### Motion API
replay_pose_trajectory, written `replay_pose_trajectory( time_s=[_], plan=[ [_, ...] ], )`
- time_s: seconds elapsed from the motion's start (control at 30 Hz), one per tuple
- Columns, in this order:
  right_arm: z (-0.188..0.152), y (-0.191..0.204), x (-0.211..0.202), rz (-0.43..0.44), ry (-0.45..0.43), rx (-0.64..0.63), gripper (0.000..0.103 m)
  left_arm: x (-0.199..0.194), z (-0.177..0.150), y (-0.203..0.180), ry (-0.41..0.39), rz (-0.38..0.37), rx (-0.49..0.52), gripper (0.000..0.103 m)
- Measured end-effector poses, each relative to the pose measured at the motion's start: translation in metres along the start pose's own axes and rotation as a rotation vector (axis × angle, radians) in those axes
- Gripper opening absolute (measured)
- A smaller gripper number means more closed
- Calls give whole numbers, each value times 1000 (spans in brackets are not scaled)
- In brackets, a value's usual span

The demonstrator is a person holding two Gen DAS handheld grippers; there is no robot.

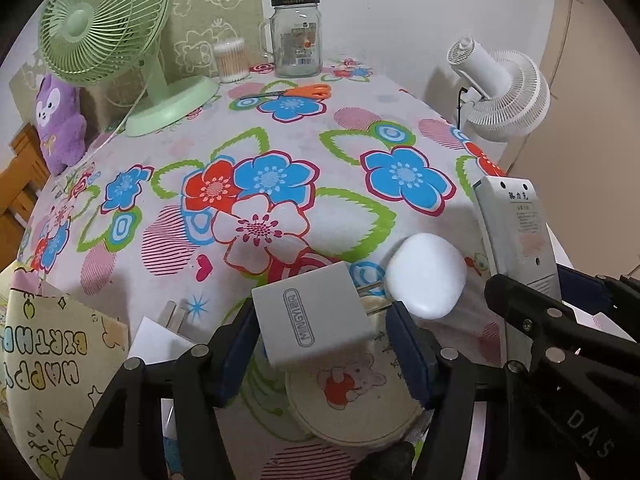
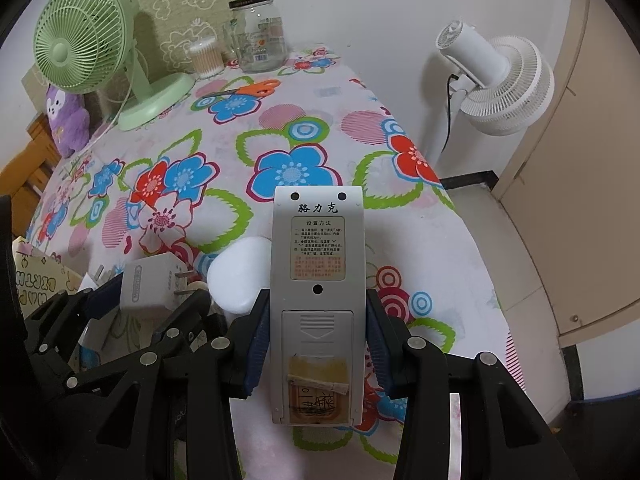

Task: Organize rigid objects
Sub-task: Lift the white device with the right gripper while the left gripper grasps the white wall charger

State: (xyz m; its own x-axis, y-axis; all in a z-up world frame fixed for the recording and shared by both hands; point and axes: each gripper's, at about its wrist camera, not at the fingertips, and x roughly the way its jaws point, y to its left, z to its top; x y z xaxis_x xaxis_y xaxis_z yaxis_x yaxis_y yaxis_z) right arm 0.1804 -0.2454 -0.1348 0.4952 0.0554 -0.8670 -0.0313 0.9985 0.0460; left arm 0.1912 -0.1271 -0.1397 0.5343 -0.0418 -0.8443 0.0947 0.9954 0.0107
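Between my left gripper (image 1: 324,340) pads the white charger (image 1: 316,320) sits clamped, light, stiff, slick-sided, while my right gripper (image 2: 316,344) squeezes the remote control (image 2: 318,300) mid-body, equally rigid.

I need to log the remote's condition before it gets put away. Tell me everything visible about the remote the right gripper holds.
The remote is a long, light grey plastic slab held back side up, its length pointing away from the camera. The right gripper is shut on it, blue pads pressing both long edges near the battery cover. Black Chinese characters head a beige instruction label; below the label is a small round hole. The ribbed battery cover carries yellowed tape and a scribbled paper scrap. Two dark holes mark the far end. Its button side is hidden.
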Motion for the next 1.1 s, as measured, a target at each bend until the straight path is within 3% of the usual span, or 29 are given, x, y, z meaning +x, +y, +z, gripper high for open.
replay_pose_trajectory(
  time_s=[1.1],
  plan=[
    [-34,29,-82,-24,-81,-81,46,-94,-34,-1,-80,-13,52,65]
  ],
)
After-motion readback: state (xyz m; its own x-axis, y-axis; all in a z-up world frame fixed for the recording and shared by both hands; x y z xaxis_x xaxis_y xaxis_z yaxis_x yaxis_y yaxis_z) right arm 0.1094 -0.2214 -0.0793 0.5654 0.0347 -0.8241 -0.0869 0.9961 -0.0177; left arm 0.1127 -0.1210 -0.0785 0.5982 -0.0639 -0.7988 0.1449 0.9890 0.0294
